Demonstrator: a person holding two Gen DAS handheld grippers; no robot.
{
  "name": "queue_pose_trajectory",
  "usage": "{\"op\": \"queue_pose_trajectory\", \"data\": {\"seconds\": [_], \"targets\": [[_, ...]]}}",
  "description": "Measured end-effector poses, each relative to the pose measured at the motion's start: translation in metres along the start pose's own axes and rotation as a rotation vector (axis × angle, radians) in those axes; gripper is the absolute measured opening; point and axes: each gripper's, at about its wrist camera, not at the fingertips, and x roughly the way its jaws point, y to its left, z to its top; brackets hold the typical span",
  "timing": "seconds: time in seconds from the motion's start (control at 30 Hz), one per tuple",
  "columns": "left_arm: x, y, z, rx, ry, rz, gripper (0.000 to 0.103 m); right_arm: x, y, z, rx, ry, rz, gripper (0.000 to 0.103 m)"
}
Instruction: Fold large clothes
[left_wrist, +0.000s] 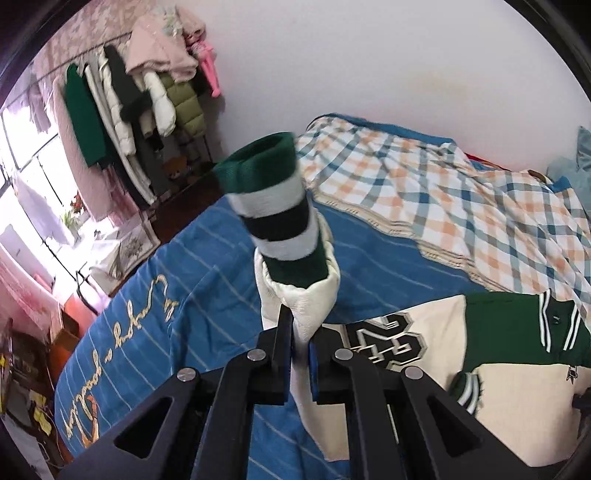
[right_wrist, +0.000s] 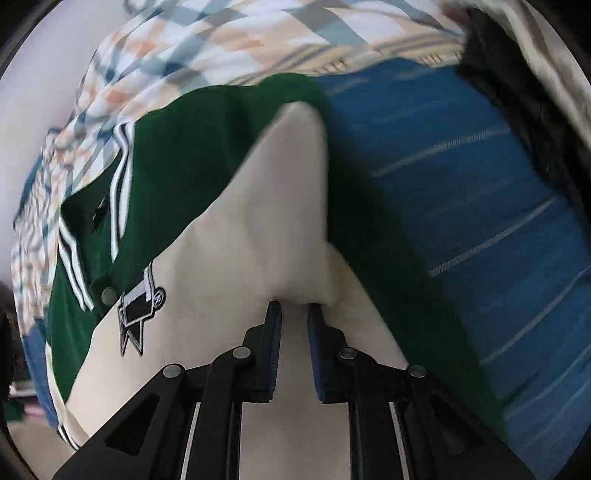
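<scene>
Spread on the blue striped bedspread (left_wrist: 207, 291), the soft, bulky green-and-cream varsity jacket (right_wrist: 207, 280) looks floppy, best pinched at sleeve ends: left gripper (left_wrist: 300, 343) clamps its cream sleeve (left_wrist: 306, 295), right gripper (right_wrist: 294, 314) pinches a cream fold.

Left hand-held gripper (left_wrist: 300, 332) – black linkage arms, 4 silver rivets, blue pads; right hand-held gripper (right_wrist: 294, 308) – same.
</scene>
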Motion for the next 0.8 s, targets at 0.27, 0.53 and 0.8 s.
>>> {"op": "queue_pose_trajectory", "data": {"seconds": [0.27, 0.53, 0.8], "targets": [[-0.071, -0.101, -0.002, 0.229, -0.036, -0.13, 0.003, -0.069, 0.017, -0.072, -0.165, -0.041, -0.162, 0.083], [-0.131, -0.275, -0.069, 0.376, 0.086, -0.462, 0.003, -0.073, -0.014, -0.138, -0.034, 0.05, -0.091, 0.083], [-0.123, -0.444, -0.164, 0.574, 0.265, -0.568, 0.003, -0.059, -0.093, -0.145, 0.089, 0.111, -0.069, 0.083]]}}
